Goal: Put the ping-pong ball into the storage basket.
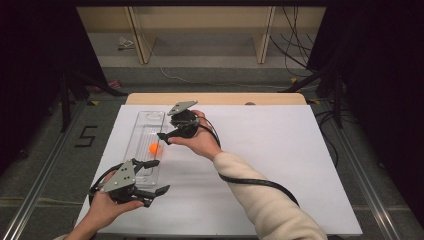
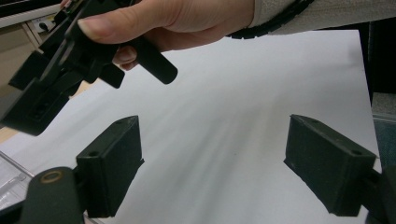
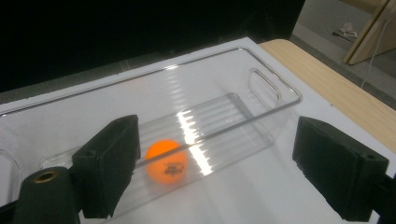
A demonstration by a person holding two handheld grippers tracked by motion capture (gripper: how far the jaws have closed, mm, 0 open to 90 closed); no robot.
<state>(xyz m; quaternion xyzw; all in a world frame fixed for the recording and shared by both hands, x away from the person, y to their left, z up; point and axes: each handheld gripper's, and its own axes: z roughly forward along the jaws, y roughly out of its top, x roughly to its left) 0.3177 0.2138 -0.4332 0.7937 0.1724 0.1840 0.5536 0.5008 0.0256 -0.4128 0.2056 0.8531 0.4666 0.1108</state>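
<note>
orange ball (image 3: 166, 161) in clear tray (image 3: 261, 100), claw (image 3: 224, 177) agape

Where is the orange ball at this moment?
The orange ball lies inside the clear plastic bin at the table's left side in the high view, just beside the open right tool.

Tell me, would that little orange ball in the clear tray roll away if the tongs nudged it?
Probably yes: the orange ball is round and smooth, so a nudge should send it along the clear tray. The tray's walls would likely stop it. It looks like a table-tennis ball, so it is probably light and may slip from a loose pinch.
</note>
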